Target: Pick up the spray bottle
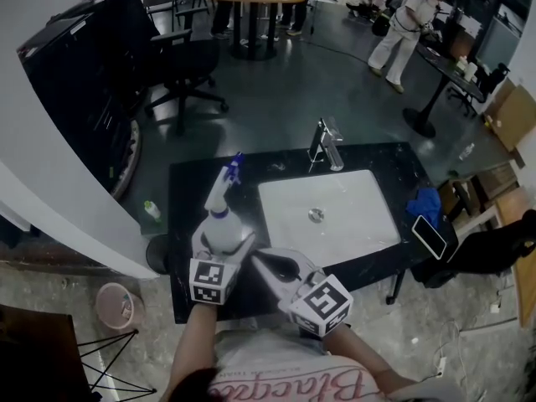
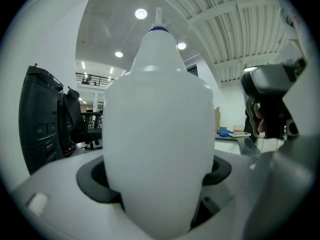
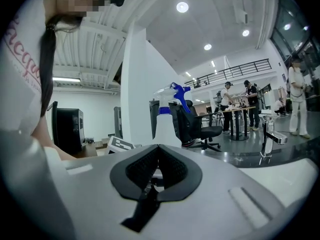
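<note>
**Inspector A:** Status?
**Inspector B:** Spray bottle (image 1: 220, 216) upright on surface (image 1: 188, 182), left of sink (image 1: 327, 212). Left claw (image 1: 223, 254) clamped on its body; right claw (image 1: 266, 264) pressed together, empty.
**A:** Recommendation?
**B:** Confirm even pad contact, then lift straight up without tilting.

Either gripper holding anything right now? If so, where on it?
Left hand-held gripper is clamped on the spray bottle, around its lower body. Right hand-held gripper is shut and empty.

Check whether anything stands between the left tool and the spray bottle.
Nothing visible does. The spray bottle already stands between the jaws of the left tool, with the pads against its sides.
</note>
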`<move>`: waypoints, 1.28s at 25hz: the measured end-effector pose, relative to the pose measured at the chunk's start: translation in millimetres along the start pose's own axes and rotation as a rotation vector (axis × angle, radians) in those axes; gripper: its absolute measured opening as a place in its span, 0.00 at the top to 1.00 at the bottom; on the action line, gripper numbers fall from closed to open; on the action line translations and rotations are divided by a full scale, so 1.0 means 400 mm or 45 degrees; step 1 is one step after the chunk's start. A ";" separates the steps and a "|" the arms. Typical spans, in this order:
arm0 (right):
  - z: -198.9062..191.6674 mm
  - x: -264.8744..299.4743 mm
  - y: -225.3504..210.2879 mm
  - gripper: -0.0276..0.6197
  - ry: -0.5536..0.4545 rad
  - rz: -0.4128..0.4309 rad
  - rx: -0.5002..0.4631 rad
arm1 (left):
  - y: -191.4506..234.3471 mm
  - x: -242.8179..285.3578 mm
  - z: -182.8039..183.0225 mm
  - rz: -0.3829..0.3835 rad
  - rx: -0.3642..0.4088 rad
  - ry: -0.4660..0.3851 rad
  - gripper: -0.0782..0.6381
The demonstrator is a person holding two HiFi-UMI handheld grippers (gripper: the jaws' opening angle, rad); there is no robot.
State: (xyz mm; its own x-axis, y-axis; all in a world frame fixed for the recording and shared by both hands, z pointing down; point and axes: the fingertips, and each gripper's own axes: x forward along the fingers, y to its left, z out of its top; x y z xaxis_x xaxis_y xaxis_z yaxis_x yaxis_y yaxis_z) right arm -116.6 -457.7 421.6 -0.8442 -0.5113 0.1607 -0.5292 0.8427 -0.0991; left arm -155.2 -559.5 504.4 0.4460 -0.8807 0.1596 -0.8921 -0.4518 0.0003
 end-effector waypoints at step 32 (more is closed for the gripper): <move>0.105 -0.154 0.122 0.95 -0.188 -0.021 -0.161 | -0.145 -0.335 0.313 0.121 0.034 -0.191 0.30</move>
State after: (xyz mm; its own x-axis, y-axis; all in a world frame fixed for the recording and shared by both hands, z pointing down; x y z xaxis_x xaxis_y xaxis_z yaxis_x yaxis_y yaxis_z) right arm -93.8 -392.2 365.7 -0.8437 -0.5366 0.0145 -0.5361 0.8437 0.0284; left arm -154.3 -433.0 359.4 0.3675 -0.9300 0.0089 -0.9294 -0.3676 -0.0344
